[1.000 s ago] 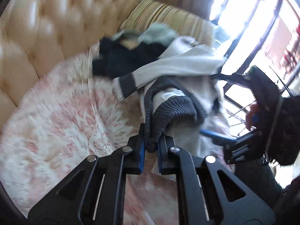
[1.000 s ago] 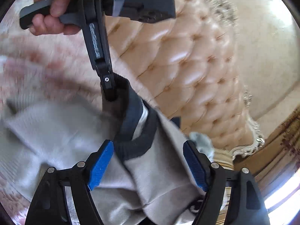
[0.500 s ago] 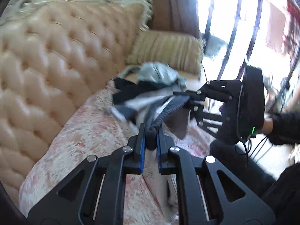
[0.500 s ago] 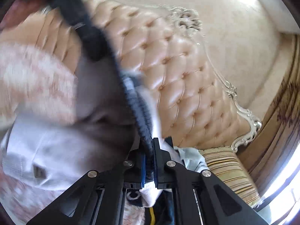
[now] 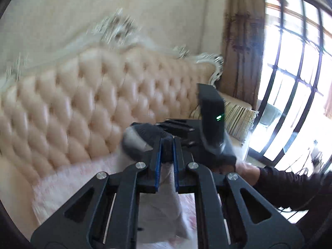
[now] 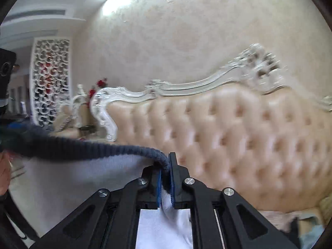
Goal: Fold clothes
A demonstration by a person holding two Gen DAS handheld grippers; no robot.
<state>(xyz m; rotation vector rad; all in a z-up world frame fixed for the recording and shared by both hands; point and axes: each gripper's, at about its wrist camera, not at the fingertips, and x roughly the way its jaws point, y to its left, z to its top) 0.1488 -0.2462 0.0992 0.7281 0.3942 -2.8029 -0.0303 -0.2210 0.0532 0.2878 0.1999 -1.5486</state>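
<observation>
My left gripper (image 5: 166, 145) is pressed together on the dark ribbed band of the sweater (image 5: 164, 178), which sticks up between the blue pads while the pale body of the garment hangs down below my fingers, in front of the pink blanket (image 5: 68, 178) on the sofa (image 5: 83, 103). My right gripper (image 6: 166, 170) pinches the same dark band (image 6: 87, 148) further along; from its pads the band stretches off to the left, with the light fabric hanging under it. In the left wrist view the right gripper (image 5: 182, 130) sits just beyond my left one, its black body rising above the band, my right hand (image 5: 247, 171) behind it. A striped cushion (image 5: 238, 120) lies at the sofa's far end near the window (image 5: 294, 83).
</observation>
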